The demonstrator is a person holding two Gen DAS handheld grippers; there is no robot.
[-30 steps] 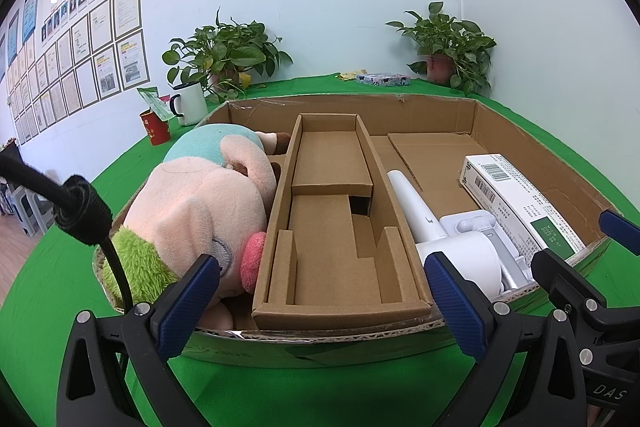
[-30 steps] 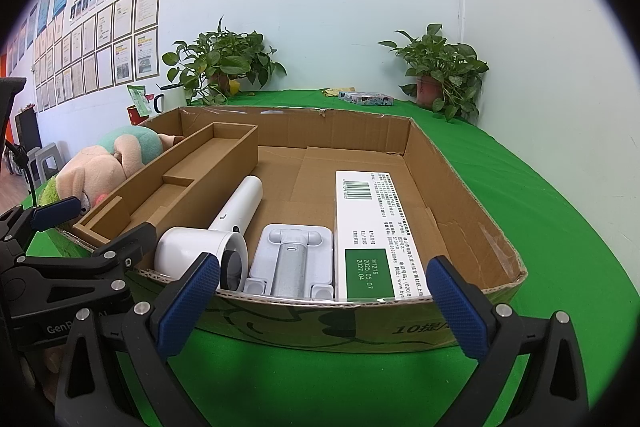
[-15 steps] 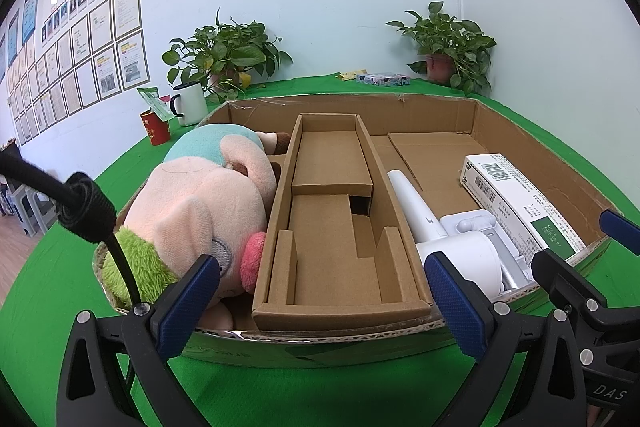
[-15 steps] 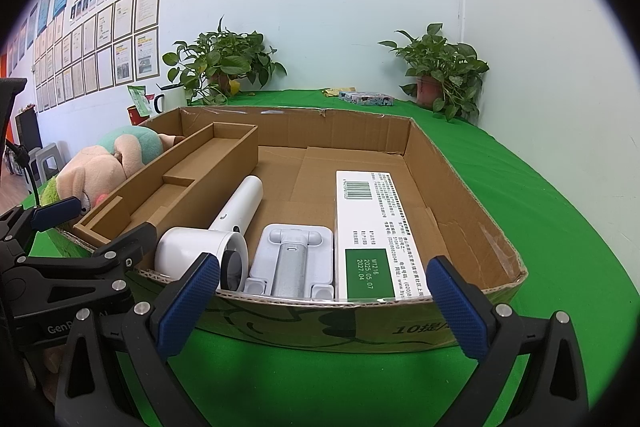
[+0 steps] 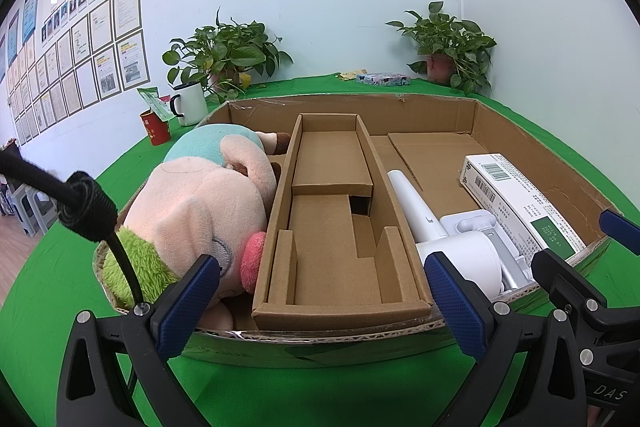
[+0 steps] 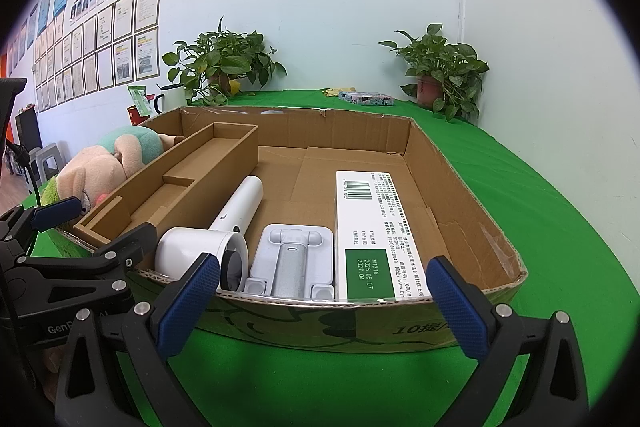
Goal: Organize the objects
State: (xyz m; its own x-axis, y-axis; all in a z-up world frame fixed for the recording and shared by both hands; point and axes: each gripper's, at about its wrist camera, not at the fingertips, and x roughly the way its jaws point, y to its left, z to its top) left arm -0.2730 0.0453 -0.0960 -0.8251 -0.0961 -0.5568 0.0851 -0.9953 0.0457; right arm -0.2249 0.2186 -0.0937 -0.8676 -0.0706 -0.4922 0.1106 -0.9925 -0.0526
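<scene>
A shallow cardboard box [image 5: 532, 143] [image 6: 472, 211] lies on the green table. Inside, from left to right, are a plush pig toy [image 5: 200, 211] [image 6: 100, 167], a brown cardboard insert [image 5: 332, 227] [image 6: 180, 179], a white hair dryer [image 5: 448, 243] [image 6: 224, 231], a white folding stand [image 6: 292, 259] [image 5: 480, 223] and a white carton with a green label [image 6: 380, 231] [image 5: 516, 195]. My left gripper [image 5: 320, 301] stands open in front of the box's near edge, facing the insert. My right gripper [image 6: 322, 301] is open too, before the stand and carton, holding nothing.
Two potted plants [image 5: 224, 55] [image 5: 448, 47] stand at the table's back against the white wall. A white mug [image 5: 190, 103] and a red cup [image 5: 156, 127] sit at the back left. A small patterned box [image 5: 382, 79] lies at the back. A black cable [image 5: 80, 211] crosses the left wrist view.
Nothing on the table has moved and both grippers hold their places. Only the black cable in the left wrist view has swung slightly to the right.
</scene>
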